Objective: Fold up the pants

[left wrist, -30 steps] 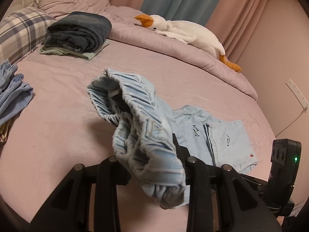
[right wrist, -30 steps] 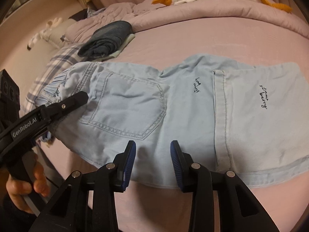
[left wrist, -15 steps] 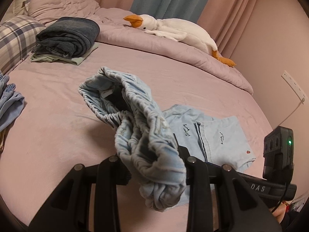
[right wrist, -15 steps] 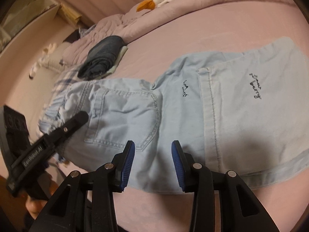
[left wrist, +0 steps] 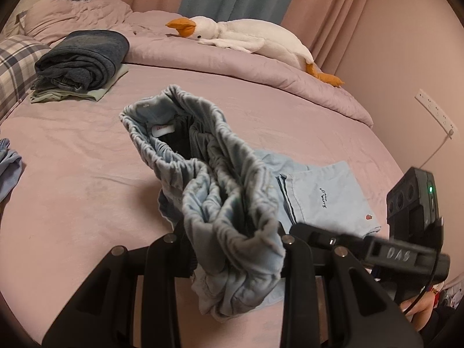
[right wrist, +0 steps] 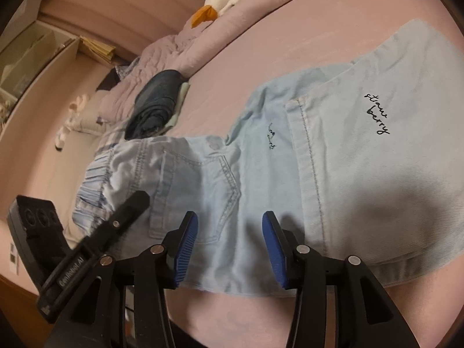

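Mid-fold: left gripper [left wrist: 232,249] was clamped on the pants [right wrist: 290,174] waistband, apparently lifted off the bed [left wrist: 72,174]; right gripper [right wrist: 229,243], fingers apart, needed to pin the near edge.

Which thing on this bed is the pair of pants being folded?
Look at the big pink bed. In its middle lie the light-blue pants, gathered waistband lifted by the left gripper. Unlike the dark folded stack near the pillows, they bear "strawberry" lettering.

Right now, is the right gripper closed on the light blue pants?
No, the right gripper is open, its blue pads spread apart above the light blue pants, gripping nothing.
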A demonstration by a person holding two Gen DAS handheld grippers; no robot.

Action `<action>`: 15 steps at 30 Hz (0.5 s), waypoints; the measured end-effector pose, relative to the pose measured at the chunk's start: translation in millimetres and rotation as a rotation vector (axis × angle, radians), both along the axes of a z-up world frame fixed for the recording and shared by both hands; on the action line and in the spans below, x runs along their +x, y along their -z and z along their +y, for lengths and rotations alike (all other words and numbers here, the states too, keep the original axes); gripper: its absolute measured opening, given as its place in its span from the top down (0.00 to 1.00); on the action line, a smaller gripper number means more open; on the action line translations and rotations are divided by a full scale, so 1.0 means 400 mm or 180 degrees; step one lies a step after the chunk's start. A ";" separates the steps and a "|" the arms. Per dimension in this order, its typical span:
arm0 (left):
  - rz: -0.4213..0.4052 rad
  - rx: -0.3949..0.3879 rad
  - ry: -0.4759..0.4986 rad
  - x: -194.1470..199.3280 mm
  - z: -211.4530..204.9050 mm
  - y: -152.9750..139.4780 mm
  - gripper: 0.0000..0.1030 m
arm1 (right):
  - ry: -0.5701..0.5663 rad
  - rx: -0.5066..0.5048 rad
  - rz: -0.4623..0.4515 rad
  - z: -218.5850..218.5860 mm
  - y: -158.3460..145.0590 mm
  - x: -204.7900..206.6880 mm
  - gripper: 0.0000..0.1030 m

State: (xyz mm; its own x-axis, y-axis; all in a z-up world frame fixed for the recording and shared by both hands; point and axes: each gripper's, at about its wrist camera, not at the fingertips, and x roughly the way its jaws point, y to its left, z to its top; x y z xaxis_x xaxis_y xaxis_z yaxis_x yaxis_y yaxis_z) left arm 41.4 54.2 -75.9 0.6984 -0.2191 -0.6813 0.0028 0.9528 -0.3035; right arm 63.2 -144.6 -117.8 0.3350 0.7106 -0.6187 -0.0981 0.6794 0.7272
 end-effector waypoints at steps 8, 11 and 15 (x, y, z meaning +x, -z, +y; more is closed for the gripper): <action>0.0003 0.0041 0.0089 0.012 -0.023 0.003 0.70 | 0.0090 0.0397 0.0003 0.000 -0.018 0.035 0.49; 0.0008 0.0061 0.0138 0.016 -0.034 0.004 0.70 | 0.0092 0.0496 0.0050 0.002 -0.014 0.046 0.49; 0.0014 0.0085 0.0201 0.020 -0.049 0.007 0.70 | 0.0065 0.0641 0.0129 0.004 -0.004 0.058 0.49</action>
